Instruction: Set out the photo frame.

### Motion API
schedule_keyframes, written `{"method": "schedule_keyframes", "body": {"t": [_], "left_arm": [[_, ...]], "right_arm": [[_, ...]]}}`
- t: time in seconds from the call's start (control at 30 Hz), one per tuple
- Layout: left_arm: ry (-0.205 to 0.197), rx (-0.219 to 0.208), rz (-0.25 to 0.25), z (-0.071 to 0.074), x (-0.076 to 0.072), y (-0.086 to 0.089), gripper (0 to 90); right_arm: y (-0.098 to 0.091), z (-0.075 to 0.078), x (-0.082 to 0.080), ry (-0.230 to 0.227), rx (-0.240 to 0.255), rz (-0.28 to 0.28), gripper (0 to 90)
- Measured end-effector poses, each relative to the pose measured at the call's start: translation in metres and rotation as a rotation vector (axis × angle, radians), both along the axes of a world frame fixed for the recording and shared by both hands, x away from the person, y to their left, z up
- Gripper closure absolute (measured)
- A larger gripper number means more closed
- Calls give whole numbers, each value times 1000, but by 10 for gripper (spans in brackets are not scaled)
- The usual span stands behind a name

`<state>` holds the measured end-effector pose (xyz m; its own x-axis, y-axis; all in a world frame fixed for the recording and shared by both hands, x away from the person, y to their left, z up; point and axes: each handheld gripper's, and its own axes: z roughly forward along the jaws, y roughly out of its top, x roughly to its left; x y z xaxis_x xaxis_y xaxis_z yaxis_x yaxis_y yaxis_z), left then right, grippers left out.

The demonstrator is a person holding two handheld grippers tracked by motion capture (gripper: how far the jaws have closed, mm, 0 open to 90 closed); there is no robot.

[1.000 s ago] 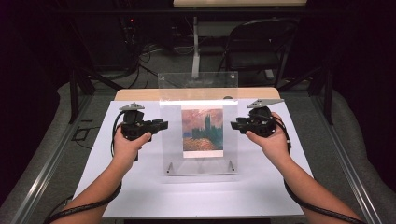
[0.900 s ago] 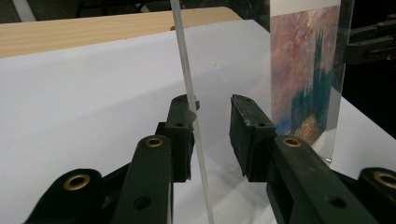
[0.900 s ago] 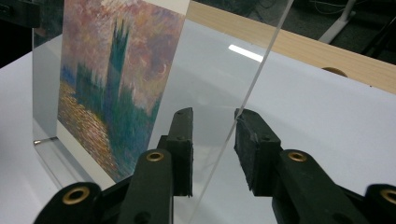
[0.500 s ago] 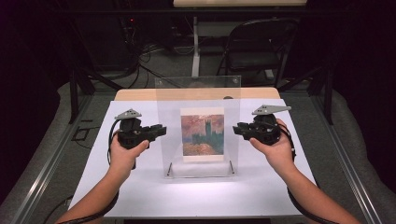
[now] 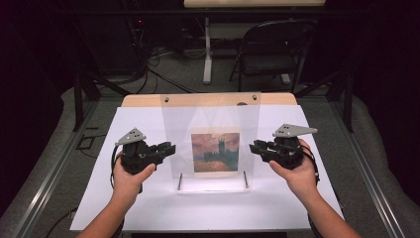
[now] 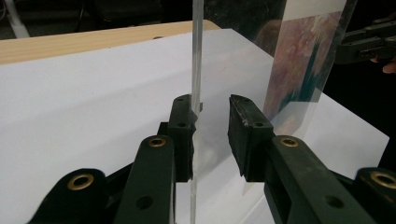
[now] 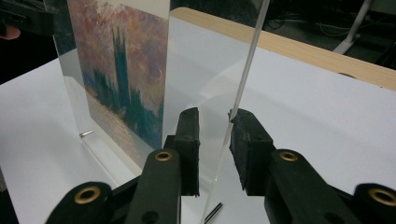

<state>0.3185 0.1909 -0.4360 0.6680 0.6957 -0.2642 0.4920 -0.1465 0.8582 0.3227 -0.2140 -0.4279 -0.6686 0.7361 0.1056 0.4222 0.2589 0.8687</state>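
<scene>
Both grippers straddle the clear panel's (image 5: 210, 144) side edges on the counter (image 5: 297, 198): left gripper (image 6: 212, 135) and right gripper (image 7: 215, 149), jaws just closing, not yet clenched

Since a second ago I have drawn both hands back toward my side of the table and a little outward. My left gripper (image 5: 166, 148), black with a grey three-cornered plate, now sits lower in the high view, its tips at the left edge of the clear acrylic picture frame panel (image 5: 210, 141). My right gripper (image 5: 257, 147) has done the same on the other side. The upright panel has come along — it stands nearer my edge of the white sheet, and its top edge reaches higher. Both sets of jaws have just been closing, each with an edge of the clear panel (image 6: 196, 70) between them — the gaps are still visible.
</scene>
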Motion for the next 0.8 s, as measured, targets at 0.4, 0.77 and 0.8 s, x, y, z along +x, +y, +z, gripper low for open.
{"method": "schedule_keyframes", "body": {"t": [0.4,0.77,0.8], "left_arm": [[-40,45,-7,-5,-19,-2,669],[-44,16,12,-22,-26,6,544],[-46,14,19,-24,-28,9,526]], "right_arm": [[-3,-9,-22,-28,73,-1,704],[-7,-30,-23,16,91,-2,610],[-9,-34,-25,19,88,-2,587]]}}
